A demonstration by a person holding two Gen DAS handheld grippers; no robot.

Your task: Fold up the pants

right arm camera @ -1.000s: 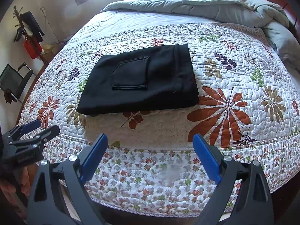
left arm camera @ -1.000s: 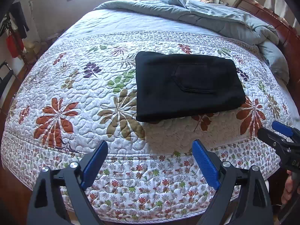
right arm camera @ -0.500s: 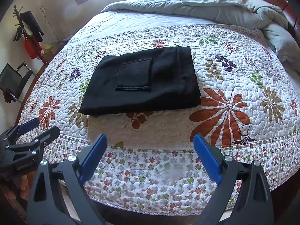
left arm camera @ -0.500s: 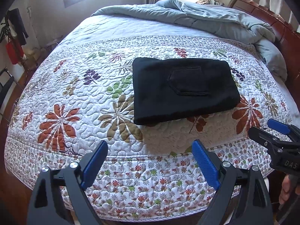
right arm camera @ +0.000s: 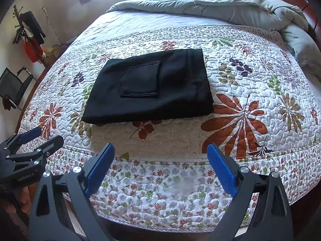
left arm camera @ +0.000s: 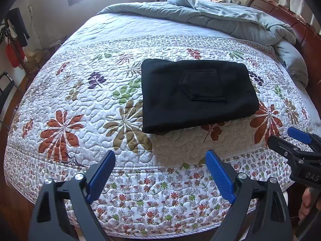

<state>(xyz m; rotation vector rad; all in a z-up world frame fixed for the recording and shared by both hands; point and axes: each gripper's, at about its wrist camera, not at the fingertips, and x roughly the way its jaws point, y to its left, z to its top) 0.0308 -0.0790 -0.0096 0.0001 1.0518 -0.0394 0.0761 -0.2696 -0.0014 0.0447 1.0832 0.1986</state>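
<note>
A: Left wrist view first. Where do we see the black folded cloth pants (left arm camera: pixel 197 95)?

B: They lie flat on the white flowered quilt (left arm camera: pixel 84 100) on the bed, in a neat block with a pocket on top. From our left claw (left arm camera: pixel 160 172) they are straight ahead and a little to the right, well apart from it.

A: And from our right claw (right arm camera: pixel 160 166)?

B: In the right wrist view the pants (right arm camera: pixel 152 88) sit ahead and a little to the left. So they lie between our two claws, about as far from one as the other.

A: Which way is the long side?

B: It runs left to right across us, so each claw faces one short end.

A: Are our claws holding anything?

B: No. Both have their blue pads spread wide apart, with nothing in them.

A: What's left for us?

B: We think the folding looks done. One more fold would mean bringing one short end over to the other.
</note>
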